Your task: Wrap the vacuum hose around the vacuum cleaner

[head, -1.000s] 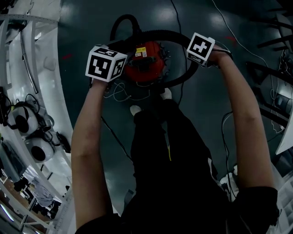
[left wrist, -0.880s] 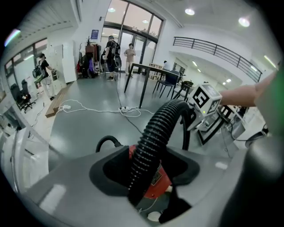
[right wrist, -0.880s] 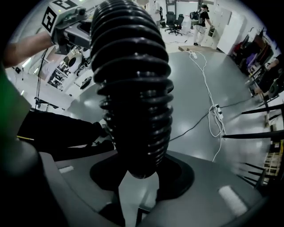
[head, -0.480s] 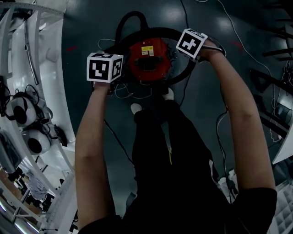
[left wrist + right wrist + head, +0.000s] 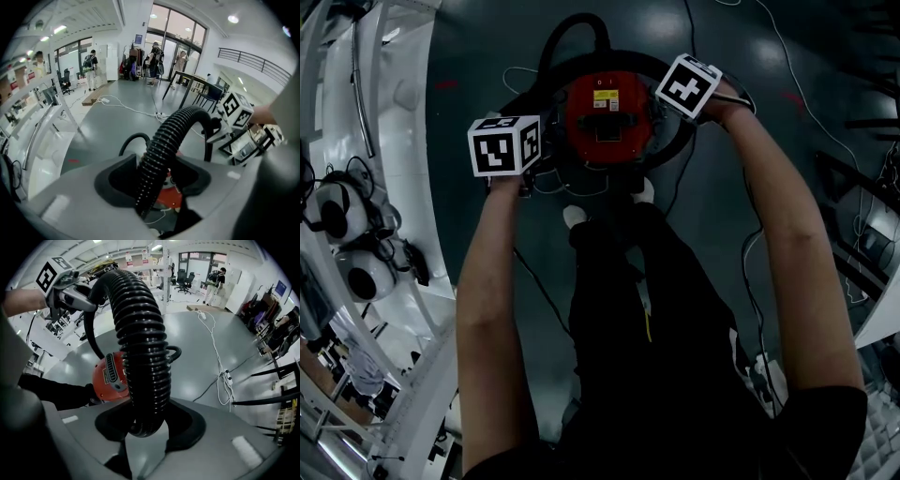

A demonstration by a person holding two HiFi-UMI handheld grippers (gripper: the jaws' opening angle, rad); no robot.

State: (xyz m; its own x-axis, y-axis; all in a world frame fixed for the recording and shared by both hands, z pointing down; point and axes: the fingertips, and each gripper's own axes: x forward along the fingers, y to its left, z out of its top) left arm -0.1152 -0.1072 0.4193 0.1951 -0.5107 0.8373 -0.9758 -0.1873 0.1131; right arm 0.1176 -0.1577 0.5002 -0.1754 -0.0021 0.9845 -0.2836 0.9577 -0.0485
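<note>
The red vacuum cleaner [image 5: 607, 111] stands on the dark floor just ahead of my feet. Its black ribbed hose [image 5: 677, 142] curves close around the body and rises in a loop at the far side. My left gripper [image 5: 504, 145] is at the vacuum's left and my right gripper [image 5: 687, 86] at its right. In the left gripper view the hose [image 5: 157, 154] runs up between the jaws of the left gripper [image 5: 157, 180], which is shut on it. The right gripper [image 5: 147, 425] is likewise shut on the hose [image 5: 140, 348], with the vacuum [image 5: 110, 376] below.
A thin white cable [image 5: 553, 187] lies on the floor by my shoes [image 5: 575, 217]. White racks with round headsets [image 5: 347, 272] line the left. More cables [image 5: 750, 272] trail on the right. People, a table [image 5: 187, 79] and chairs stand far off.
Both grippers have moved in toward the vacuum and sunk a little, drawing the hose loop tighter against its body. The left gripper has rolled.
</note>
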